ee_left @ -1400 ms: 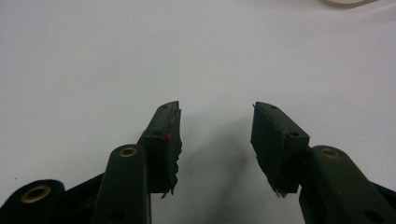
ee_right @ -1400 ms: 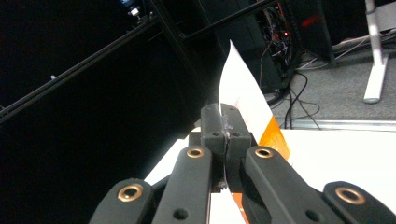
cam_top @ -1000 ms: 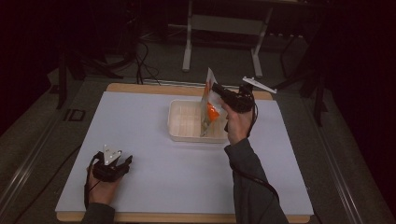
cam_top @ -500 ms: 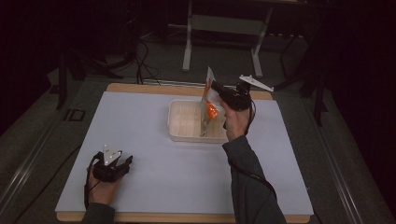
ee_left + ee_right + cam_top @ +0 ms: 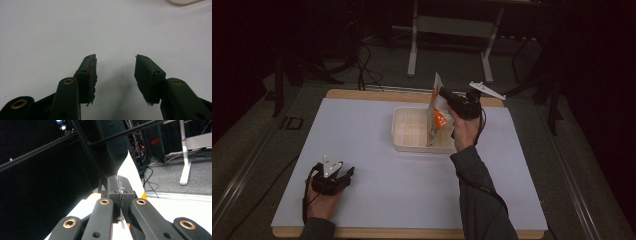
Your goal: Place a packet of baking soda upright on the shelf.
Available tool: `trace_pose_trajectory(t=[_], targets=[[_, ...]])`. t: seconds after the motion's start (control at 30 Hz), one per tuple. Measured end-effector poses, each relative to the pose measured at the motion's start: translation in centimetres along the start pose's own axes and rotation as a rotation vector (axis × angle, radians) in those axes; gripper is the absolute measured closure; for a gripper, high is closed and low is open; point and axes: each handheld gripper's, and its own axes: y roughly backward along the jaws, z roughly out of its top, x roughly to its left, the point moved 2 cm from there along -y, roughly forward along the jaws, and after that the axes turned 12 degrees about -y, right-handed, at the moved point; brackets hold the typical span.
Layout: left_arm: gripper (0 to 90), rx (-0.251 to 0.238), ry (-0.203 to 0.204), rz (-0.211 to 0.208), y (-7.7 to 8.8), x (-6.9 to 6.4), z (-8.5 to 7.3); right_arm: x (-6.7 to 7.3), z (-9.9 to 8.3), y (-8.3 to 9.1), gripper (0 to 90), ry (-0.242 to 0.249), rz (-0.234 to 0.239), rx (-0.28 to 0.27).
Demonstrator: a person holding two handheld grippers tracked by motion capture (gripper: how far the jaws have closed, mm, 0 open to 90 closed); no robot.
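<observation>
A white and orange snack packet [image 5: 437,112] hangs upright over a shallow clear plastic tray [image 5: 409,131] at the far middle of the table. My right gripper [image 5: 443,95] is shut on the packet's upper edge; in the right gripper view the jaws pinch the white packet edge [image 5: 128,170] between them, at the gripper's tip [image 5: 120,185]. The packet's lower end reaches down into the tray's right part. My left gripper [image 5: 343,172] rests on the white table cover [image 5: 362,150] at the near left, held in a hand. Its jaws stand apart with nothing between them, the left gripper [image 5: 115,68] over bare white surface.
The tray's corner [image 5: 186,1] shows at the top of the left gripper view. Beyond the table's far edge stand a metal stand [image 5: 449,30], cables and dark equipment on a grey floor. The wooden table edge [image 5: 362,92] frames the white cover.
The right hand has lifted the packet slightly toward the far side above the tray. The left gripper has stayed where it was.
</observation>
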Motion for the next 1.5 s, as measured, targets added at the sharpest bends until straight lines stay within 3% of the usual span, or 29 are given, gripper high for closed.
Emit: trace_pose_trajectory(t=[0.37, 0.63, 0.77, 1.1, 1.27, 1.33, 1.4, 1.5], targets=[[51.9, 0.001, 0.0, 0.002, 0.0, -0.1, 0.0, -0.3, -1.9, 0.0, 90.0, 0.001, -0.006, 0.034], [51.9, 0.003, -0.003, 0.004, 0.0, -0.1, 0.0, -0.3, -2.6, -0.1, 90.0, 0.014, -0.046, 0.043], [51.9, 0.004, -0.003, 0.003, 0.0, -0.1, 0.0, -0.5, -3.0, -0.4, 90.0, -0.004, -0.055, 0.045], [51.9, 0.002, -0.004, 0.005, -0.1, -0.2, 0.0, -0.4, -3.5, -1.0, 90.0, 0.039, -0.128, 0.06], [51.9, 0.005, -0.005, 0.005, -0.1, -0.2, 0.0, -0.7, -3.2, -1.4, 89.2, -0.006, -0.162, 0.101], [51.9, 0.005, -0.005, 0.005, -0.1, -0.2, 0.0, -0.7, -3.0, -1.4, 88.5, -0.015, -0.172, 0.106], [51.9, 0.004, -0.005, 0.005, -0.1, -0.2, 0.0, -0.7, -2.5, -1.5, 82.8, -0.009, -0.21, 0.118], [51.9, 0.003, -0.003, 0.004, -0.1, -0.2, 0.0, -0.6, -2.4, -1.6, 73.8, 0.003, -0.215, 0.132]])
